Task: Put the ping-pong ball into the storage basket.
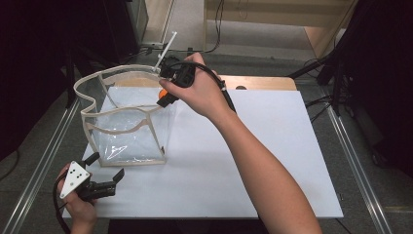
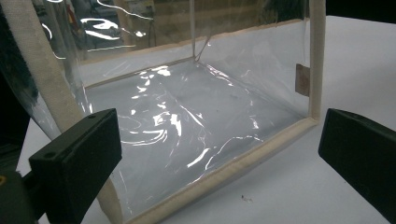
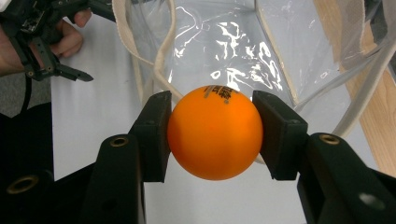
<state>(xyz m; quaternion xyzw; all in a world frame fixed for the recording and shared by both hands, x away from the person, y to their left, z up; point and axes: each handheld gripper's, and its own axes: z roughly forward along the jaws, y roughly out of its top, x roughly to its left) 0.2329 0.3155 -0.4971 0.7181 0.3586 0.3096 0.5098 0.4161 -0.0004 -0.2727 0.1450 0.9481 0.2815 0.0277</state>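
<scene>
One orange ball (image 3: pixel 215 133) clamped in right tongs (image 3: pixel 212 135) above clear bag (image 1: pixel 126 117).

The left gripper (image 2: pixel 219 154) points its wide-apart black jaws at the clear plastic bag (image 2: pixel 187 116), whose cream-trimmed bottom edge runs from six toward three o'clock.

Dark print on top of orange ball (image 3: pixel 215 132), too blurred to read.
</scene>
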